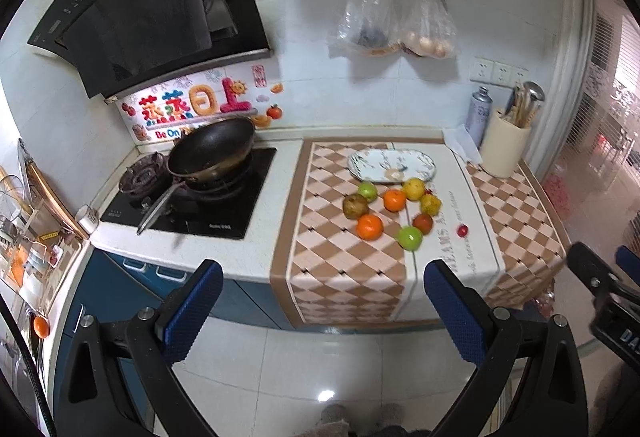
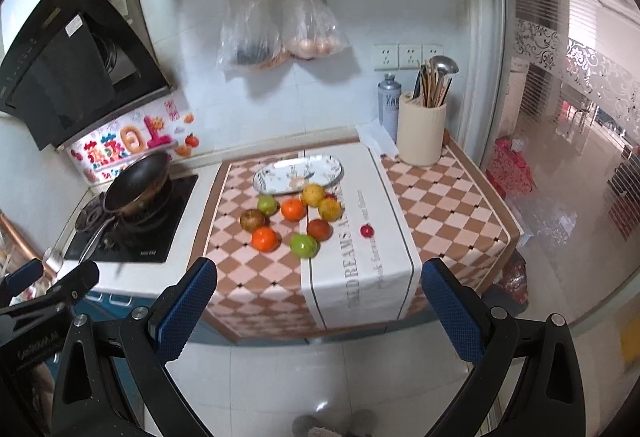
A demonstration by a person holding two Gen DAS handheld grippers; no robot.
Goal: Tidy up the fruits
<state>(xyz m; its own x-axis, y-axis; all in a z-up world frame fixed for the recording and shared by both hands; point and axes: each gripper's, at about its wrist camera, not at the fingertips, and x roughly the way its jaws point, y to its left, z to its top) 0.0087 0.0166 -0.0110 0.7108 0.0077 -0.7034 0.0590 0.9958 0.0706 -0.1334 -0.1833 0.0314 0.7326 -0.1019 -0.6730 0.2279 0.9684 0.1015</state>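
Hovering over the floor tiles short of the counter, the left gripper (image 1: 322,301) has its blue-padded fingers spread wide with nothing between them, and the right gripper (image 2: 318,299) is just as wide apart and empty. Past them, a checkered cloth (image 1: 320,237) drapes over the counter's front edge, with nothing standing between the fingers and the fruit. On it, a loose cluster: a green apple (image 2: 303,245) nearest, an orange (image 2: 264,238) beside it, a reddish fruit (image 2: 318,229), a brown pear (image 2: 251,220), a second orange (image 2: 293,209), another green apple (image 2: 267,204), and two yellow fruits (image 2: 313,194). One small red fruit (image 2: 366,230) sits apart to the right. Just behind the cluster lies an oval patterned plate (image 2: 320,171), bare. Further left, a black wok (image 1: 212,149) rests on the stove; back right, a cream utensil holder (image 2: 422,131) beside a grey can (image 2: 389,105). Two plastic bags (image 2: 280,33) hang on the wall.
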